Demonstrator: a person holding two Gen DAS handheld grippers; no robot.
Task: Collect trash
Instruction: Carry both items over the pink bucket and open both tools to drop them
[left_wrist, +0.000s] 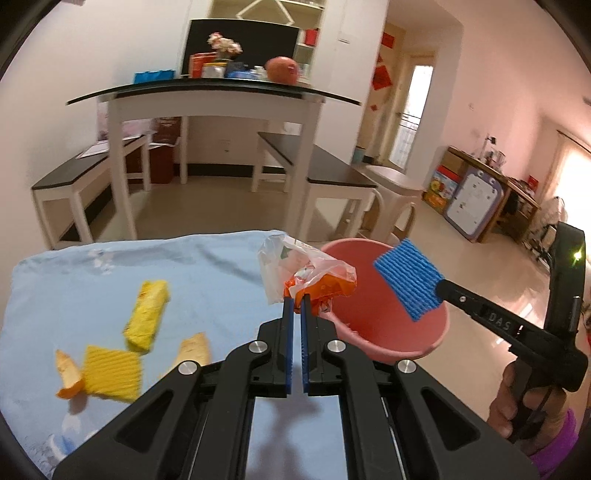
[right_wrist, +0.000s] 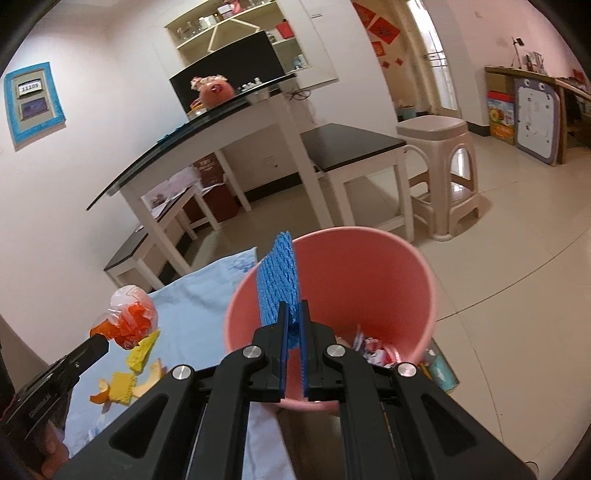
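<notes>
My left gripper is shut on a crumpled clear-and-orange plastic wrapper, held above the table's right edge beside the pink bin. My right gripper is shut on a blue foam net and holds it over the open pink bin, which has wrappers at its bottom. The same net shows over the bin in the left wrist view. On the light blue tablecloth lie yellow foam nets, a yellow wrapper and orange peel pieces.
Beyond the cloth-covered table stand a white table with a black top and two benches. A beige plastic stool stands on the tiled floor behind the bin. A colourful object lies on the floor by the bin.
</notes>
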